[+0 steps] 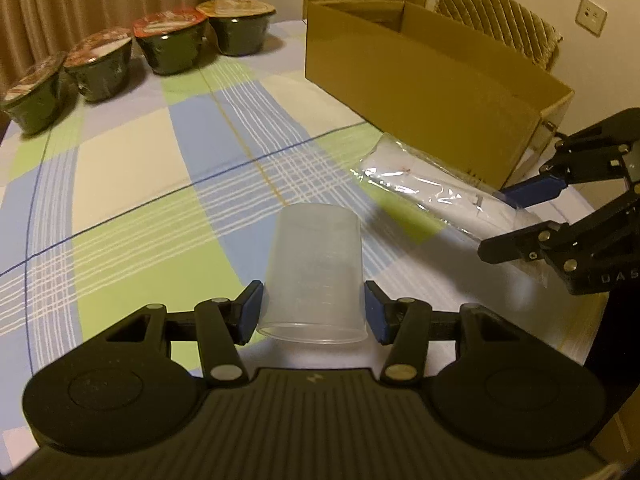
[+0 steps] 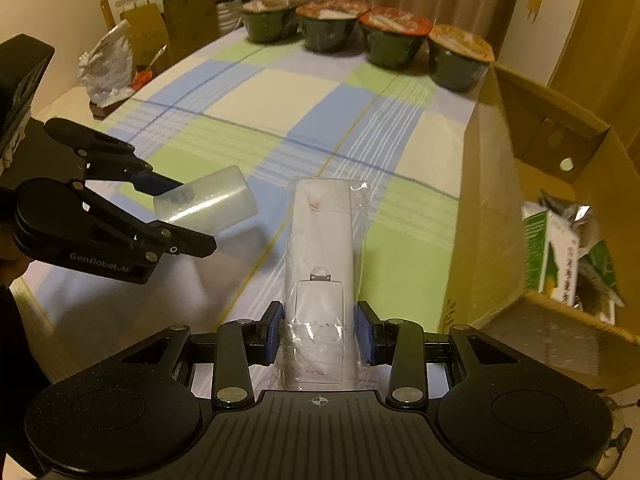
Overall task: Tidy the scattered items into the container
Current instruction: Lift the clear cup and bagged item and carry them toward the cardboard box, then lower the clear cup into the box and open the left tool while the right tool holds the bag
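Observation:
My left gripper [image 1: 314,312] is shut on a translucent plastic cup [image 1: 316,264], its blue pads pressing both sides near the rim. In the right wrist view the cup [image 2: 216,196] lies sideways in the left gripper [image 2: 194,216], above the checked tablecloth. Clamped at its near end in my right gripper [image 2: 320,328] is a white remote in a clear plastic bag [image 2: 320,236]. From the left wrist view the bagged remote [image 1: 424,184] points toward the open cardboard box [image 1: 420,80], with the right gripper [image 1: 494,222] at the right edge.
The cardboard box [image 2: 492,200] holds a green and white carton [image 2: 548,248] and foil packets. Several sealed noodle bowls [image 1: 176,44] line the table's far edge. A padded chair [image 1: 500,20] stands behind the box. Bags and small boxes [image 2: 116,64] crowd the far left corner.

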A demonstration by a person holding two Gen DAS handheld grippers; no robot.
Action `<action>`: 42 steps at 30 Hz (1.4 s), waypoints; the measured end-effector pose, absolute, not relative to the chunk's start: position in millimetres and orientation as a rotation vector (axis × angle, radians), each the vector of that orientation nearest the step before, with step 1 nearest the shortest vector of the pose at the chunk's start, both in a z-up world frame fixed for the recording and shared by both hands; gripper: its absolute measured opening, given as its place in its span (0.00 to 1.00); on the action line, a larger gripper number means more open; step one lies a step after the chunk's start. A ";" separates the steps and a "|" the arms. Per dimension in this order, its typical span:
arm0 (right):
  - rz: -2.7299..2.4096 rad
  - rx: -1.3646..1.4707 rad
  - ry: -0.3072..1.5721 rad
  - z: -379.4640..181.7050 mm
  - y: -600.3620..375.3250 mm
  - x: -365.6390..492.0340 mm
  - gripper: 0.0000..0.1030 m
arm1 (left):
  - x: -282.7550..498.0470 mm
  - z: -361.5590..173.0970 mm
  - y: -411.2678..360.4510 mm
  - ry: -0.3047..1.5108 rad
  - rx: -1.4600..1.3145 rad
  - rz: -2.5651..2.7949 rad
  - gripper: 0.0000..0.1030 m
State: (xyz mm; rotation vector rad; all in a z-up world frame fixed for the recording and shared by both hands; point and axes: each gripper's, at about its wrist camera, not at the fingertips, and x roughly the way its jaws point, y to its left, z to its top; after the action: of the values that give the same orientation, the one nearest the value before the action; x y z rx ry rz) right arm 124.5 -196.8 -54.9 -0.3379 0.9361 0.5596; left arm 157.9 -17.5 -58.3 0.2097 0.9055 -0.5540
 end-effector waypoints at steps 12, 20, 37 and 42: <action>0.541 -0.314 0.870 -22.9 -211.0 109.3 0.40 | 134.3 -25.3 -31.2 0.914 0.160 -0.466 0.47; 0.529 -0.295 0.826 -2.3 -226.2 100.9 0.40 | 117.8 -7.2 -42.9 0.905 0.158 -0.443 0.47; 0.447 -0.227 0.757 29.6 -273.7 92.4 0.40 | 104.4 19.1 -84.2 0.881 0.174 -0.447 0.47; 0.398 -0.196 0.744 37.5 -296.1 93.8 0.40 | 106.3 26.0 -105.0 0.868 0.178 -0.473 0.47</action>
State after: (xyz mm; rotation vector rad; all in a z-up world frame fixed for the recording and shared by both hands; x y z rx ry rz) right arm 93.8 -296.1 37.5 -0.1962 0.7441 0.3977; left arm 106.3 -105.0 26.0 0.1775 0.8682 -0.4725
